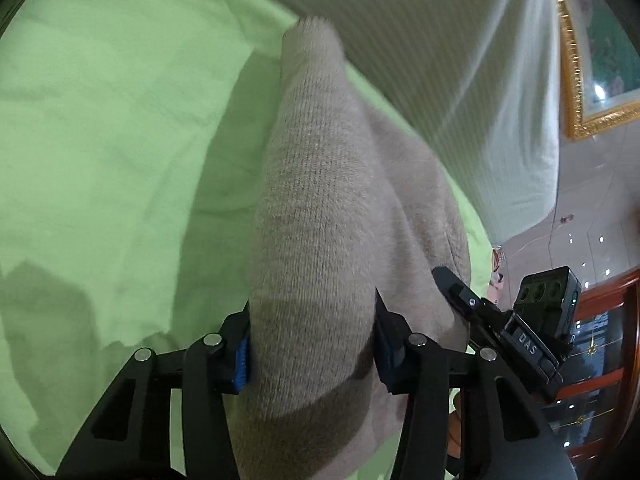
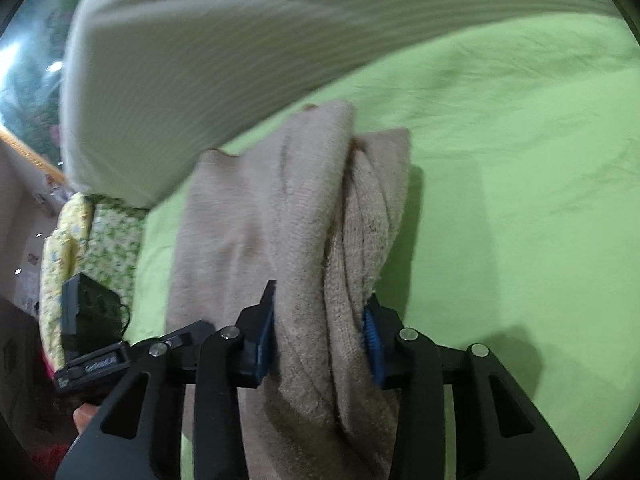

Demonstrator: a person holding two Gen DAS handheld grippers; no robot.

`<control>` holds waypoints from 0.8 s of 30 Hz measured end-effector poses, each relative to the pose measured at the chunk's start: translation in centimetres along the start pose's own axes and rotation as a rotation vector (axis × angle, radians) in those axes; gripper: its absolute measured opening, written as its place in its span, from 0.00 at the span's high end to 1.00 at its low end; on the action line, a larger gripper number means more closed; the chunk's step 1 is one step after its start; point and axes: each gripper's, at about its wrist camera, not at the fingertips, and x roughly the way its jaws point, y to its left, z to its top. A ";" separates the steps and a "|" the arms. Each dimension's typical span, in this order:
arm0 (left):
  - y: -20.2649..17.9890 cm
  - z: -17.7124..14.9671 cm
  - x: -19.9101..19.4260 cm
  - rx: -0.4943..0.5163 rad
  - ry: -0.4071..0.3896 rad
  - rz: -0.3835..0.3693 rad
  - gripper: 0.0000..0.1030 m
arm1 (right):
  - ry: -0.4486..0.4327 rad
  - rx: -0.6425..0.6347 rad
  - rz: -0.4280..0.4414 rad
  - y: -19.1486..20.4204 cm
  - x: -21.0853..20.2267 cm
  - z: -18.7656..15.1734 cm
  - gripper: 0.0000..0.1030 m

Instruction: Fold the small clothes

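Observation:
A beige knitted garment (image 1: 320, 180) lies bunched on a light green sheet (image 1: 100, 120). In the left wrist view my left gripper (image 1: 312, 348) is shut on a thick fold of it, with the blue pads pressing both sides. In the right wrist view the same garment (image 2: 260, 220) is gathered into twisted folds, and my right gripper (image 2: 318, 340) is shut on that bundle. Each gripper sees the other close beside it: the right one (image 1: 520, 332) at the garment's right edge, the left one (image 2: 92, 340) at its left edge. The cloth below the jaws is hidden.
A white ribbed pillow (image 1: 440, 40) (image 2: 200, 60) lies along the far side, just behind the garment. A yellow-green floral cloth (image 2: 80, 240) sits at the bed's edge. Beyond are a gold picture frame (image 1: 572, 80), a tiled floor and a dark wooden cabinet (image 1: 600, 340).

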 end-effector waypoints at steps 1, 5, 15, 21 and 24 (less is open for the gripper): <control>0.3 -0.2 -1.2 0.004 -0.014 0.000 0.54 | 0.004 -0.001 0.016 0.6 -0.1 -0.3 0.63; 2.7 -1.1 -7.9 -0.005 -0.077 0.012 0.54 | 0.017 -0.021 0.115 4.3 0.4 -2.1 0.63; 11.8 -3.3 -15.8 -0.044 -0.181 0.132 0.54 | 0.105 -0.171 0.157 11.9 8.0 -5.5 0.68; 15.5 -4.1 -14.7 -0.070 -0.155 0.136 0.50 | 0.142 -0.232 0.079 12.6 10.3 -6.3 0.68; 16.1 -4.3 -14.6 -0.063 -0.147 0.143 0.44 | 0.161 -0.236 0.046 11.8 10.9 -6.6 0.68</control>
